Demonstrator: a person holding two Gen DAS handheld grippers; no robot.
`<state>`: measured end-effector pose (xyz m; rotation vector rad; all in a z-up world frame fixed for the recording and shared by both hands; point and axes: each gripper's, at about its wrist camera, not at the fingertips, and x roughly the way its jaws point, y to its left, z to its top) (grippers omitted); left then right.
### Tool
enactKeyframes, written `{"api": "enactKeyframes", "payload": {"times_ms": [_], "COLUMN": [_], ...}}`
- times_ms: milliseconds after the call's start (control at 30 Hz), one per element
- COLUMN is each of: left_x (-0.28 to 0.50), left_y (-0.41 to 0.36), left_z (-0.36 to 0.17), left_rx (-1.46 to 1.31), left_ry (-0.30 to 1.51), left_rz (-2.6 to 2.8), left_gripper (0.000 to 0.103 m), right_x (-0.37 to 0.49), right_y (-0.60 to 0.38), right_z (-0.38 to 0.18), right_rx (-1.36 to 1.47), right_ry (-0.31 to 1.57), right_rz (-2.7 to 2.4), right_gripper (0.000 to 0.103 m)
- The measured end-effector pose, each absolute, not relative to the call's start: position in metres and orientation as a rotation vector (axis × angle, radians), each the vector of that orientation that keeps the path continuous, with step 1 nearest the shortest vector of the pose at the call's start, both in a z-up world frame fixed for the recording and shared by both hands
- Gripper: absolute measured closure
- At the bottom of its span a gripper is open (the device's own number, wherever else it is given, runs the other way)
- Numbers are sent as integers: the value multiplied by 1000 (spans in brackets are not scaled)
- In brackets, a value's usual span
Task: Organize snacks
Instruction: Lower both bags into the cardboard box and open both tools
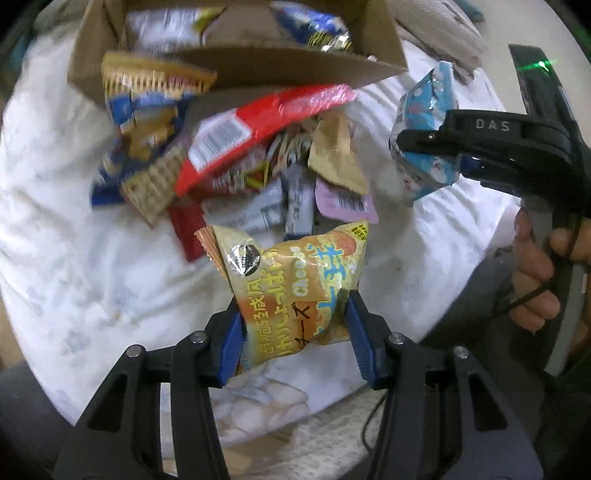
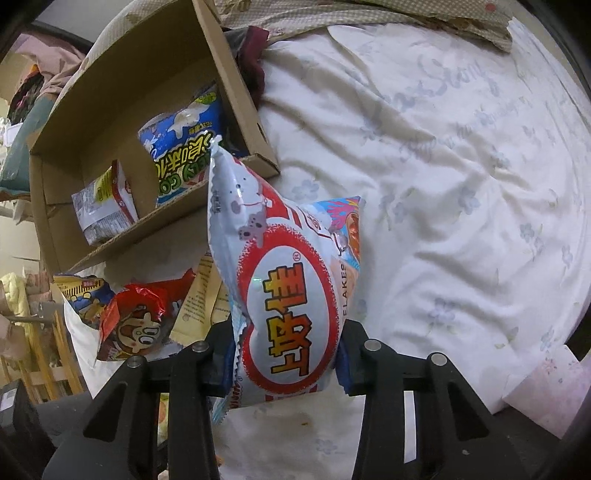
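Note:
My left gripper (image 1: 293,325) is shut on a yellow-orange cheese snack bag (image 1: 295,280) and holds it above the white bedding. My right gripper (image 2: 284,354) is shut on a light-blue and white snack bag with a red oval (image 2: 284,288); the same gripper (image 1: 424,142) and bag (image 1: 424,110) show at the right of the left wrist view. A pile of loose snack packets (image 1: 240,162) lies on the bed before an open cardboard box (image 1: 295,66). The box (image 2: 122,110) has a divider and holds a blue packet (image 2: 184,155) and a small grey-white packet (image 2: 103,206).
White flowered bedding (image 2: 443,184) spreads to the right. A red packet with a cartoon face (image 2: 140,321) and other packets lie left of the right gripper. A wooden rack (image 2: 48,354) stands at far left. Patterned cloth (image 2: 369,14) lies beyond the box.

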<state>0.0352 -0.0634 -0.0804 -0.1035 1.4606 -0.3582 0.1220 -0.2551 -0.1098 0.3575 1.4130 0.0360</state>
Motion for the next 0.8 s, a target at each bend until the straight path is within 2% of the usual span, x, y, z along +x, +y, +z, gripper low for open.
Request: {"api": "enactKeyframes", "payload": {"times_ms": [567,800], "left_x": [69,100], "left_y": [-76,-71], "left_z": [-53,-18], "left_rx": [-129,-142], "left_ry": [1484,1393], "left_rz": [-415,-406], "left_gripper": [58,58], "right_x": [116,116], "right_y": [-290,-310], "right_z": [-74,-24], "right_rx": [451,533], "right_ry": [1297,1088], "right_rz": [-15,-8], "right_gripper": [60,60]}}
